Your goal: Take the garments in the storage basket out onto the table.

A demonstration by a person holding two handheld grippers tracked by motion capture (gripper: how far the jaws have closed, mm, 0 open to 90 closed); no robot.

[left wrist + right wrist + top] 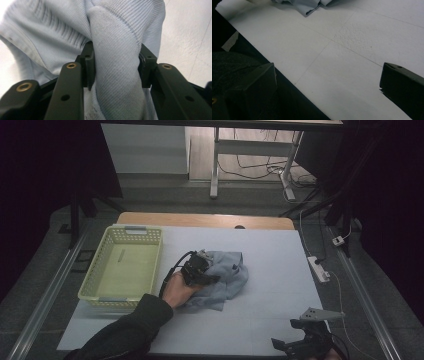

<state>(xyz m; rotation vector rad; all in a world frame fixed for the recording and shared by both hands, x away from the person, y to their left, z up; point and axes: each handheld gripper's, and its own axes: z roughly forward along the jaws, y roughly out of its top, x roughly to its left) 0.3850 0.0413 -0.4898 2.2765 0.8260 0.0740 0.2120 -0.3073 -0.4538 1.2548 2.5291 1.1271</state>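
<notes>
A crumpled light blue cloth (227,277) lies in the middle of the white table cover (275,290). My left gripper (201,269) rests on the cloth's left side, held by a hand in a dark sleeve. In the left gripper view a thick fold of the ribbed cloth (50,30) stands between the jaws of the left gripper (116,62) and touches both pads. My right gripper (305,340) sits at the table's near right corner, open with nothing between its jaws. The right gripper (328,67) faces bare table, with a corner of the cloth (307,6) far off.
A pale yellow plastic basket (95,270) stands at the left of the table, with nothing in it. A white power strip (319,269) and cables lie off the right edge. Bare wooden tabletop (200,219) shows at the far edge.
</notes>
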